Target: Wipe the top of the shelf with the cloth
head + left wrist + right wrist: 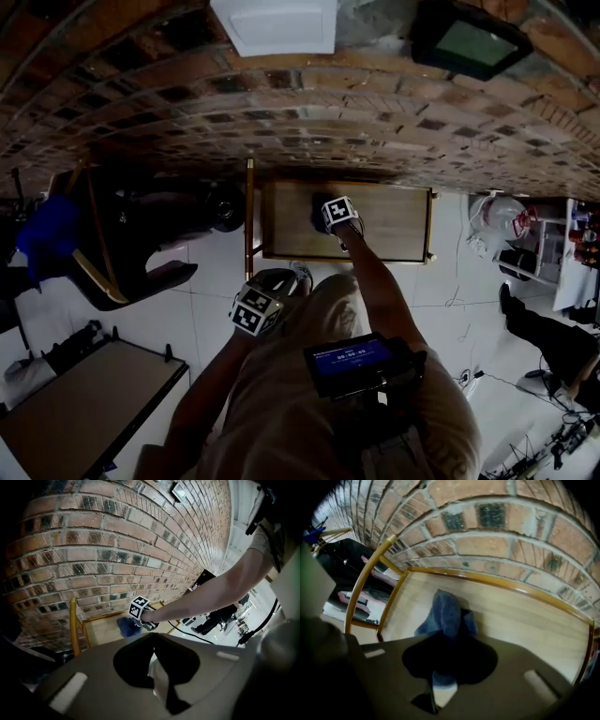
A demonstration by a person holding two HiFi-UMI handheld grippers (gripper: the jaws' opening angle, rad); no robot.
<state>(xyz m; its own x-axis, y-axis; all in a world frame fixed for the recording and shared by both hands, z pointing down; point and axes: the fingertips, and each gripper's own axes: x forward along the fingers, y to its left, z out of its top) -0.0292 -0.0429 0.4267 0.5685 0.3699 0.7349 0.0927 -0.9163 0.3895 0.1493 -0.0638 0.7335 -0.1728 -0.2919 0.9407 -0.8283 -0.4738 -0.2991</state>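
The wooden shelf top (pixel 394 223) with its brass rail stands against the brick wall. A blue cloth (pixel 446 613) lies bunched on the wood near the shelf's left end, and my right gripper (pixel 443 686) is shut on its near end. In the head view the right gripper (pixel 330 225) reaches over the shelf with the dark cloth (pixel 319 221) under it. My left gripper (pixel 272 283) hangs back by the person's leg, off the shelf, with its jaws together and empty. The left gripper view shows the cloth (pixel 125 626) and the shelf top (pixel 105 629) from the side.
The brass rail (pixel 370 576) rises at the shelf's left end, and the brick wall (pixel 309 122) is right behind it. A dark chair (pixel 131 246) stands to the left, a table (pixel 84 403) at lower left. White bags (pixel 497 223) and a seated person (pixel 548 333) are at the right.
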